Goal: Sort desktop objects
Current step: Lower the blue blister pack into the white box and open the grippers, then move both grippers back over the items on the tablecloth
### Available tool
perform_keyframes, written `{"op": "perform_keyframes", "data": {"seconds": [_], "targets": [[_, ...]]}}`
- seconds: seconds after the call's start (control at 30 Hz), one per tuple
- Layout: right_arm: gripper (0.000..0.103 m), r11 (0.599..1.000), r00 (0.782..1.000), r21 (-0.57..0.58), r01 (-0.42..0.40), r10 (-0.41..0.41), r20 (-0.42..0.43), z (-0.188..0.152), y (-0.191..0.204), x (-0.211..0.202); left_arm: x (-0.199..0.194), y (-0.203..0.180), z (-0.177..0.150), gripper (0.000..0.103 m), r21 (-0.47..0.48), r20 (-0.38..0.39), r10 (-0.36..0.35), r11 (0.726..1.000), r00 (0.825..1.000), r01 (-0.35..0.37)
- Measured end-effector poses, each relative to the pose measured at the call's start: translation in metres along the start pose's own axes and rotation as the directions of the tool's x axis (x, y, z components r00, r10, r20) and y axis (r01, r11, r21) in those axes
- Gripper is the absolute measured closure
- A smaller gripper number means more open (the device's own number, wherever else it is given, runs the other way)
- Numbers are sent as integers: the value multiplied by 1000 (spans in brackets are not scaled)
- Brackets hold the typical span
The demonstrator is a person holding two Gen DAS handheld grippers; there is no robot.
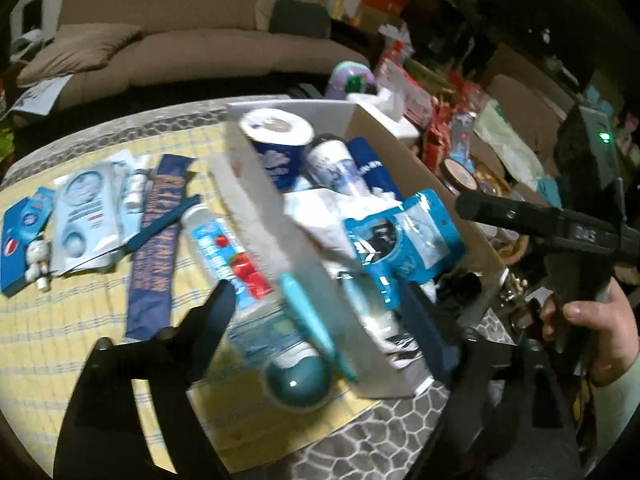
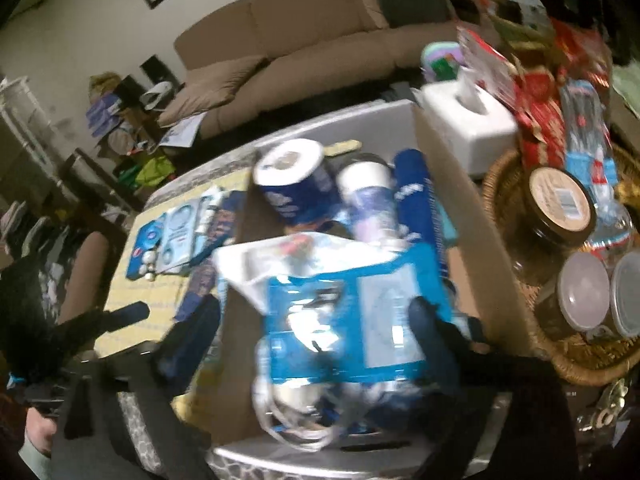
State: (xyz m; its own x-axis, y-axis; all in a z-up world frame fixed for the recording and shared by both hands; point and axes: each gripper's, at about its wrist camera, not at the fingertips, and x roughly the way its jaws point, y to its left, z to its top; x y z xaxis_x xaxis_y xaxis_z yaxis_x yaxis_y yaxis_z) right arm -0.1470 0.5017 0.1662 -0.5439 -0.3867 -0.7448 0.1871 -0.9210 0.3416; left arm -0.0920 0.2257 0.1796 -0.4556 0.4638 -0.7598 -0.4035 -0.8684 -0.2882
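Note:
An open cardboard box (image 1: 260,184) stands on the table, packed with a blue-and-white roll (image 1: 276,136), a white bottle (image 1: 336,164) and a blue packet (image 1: 400,236) on top. My left gripper (image 1: 320,296) is open and holds nothing. Below it lie the box's near wall and a clear bottle with a red fruit label (image 1: 236,264), resting on the cloth. My right gripper (image 2: 314,308) is open wide over the box (image 2: 460,200). The blue packet (image 2: 348,320) lies loose between its fingers. One of its fingers (image 1: 500,212) shows in the left wrist view.
Left of the box, a long dark blue strip (image 1: 156,256), a pale packet (image 1: 86,216) and a blue card (image 1: 24,240) lie on the yellow checked cloth (image 1: 60,340). A tissue box (image 2: 468,120) and a wicker basket (image 2: 560,360) with jars stand to the right. A sofa (image 1: 180,40) stands behind.

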Motion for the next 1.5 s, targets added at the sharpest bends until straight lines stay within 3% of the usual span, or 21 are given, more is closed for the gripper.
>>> {"op": "perform_keyframes", "data": {"seconds": [0.13, 0.43, 0.73, 1.1, 1.3, 1.5], "targets": [[0, 998, 1000, -60, -11, 11, 3, -2, 39, 0, -25, 24, -6, 1, -28, 34, 24, 999, 999, -23], [0, 988, 998, -136, -68, 68, 1, -8, 116, 7, -90, 95, -19, 0, -98, 106, 123, 989, 987, -113], [0, 975, 993, -187, -118, 117, -18, -14, 183, 43, -125, 197, -47, 0, -222, 120, 243, 951, 962, -213], [0, 963, 985, -209, -168, 153, -83, -18, 225, 131, -85, 293, -76, 0, -344, 52, 329, 892, 943, -292], [0, 973, 993, -201, -116, 105, -63, 7, 227, 173, -52, 315, -61, 0, -323, 50, 419, 866, 907, -382], [3, 979, 998, -198, -45, 37, -42, 46, 228, 217, -14, 329, -35, 1, -275, 44, 452, 863, 891, -424]]}}
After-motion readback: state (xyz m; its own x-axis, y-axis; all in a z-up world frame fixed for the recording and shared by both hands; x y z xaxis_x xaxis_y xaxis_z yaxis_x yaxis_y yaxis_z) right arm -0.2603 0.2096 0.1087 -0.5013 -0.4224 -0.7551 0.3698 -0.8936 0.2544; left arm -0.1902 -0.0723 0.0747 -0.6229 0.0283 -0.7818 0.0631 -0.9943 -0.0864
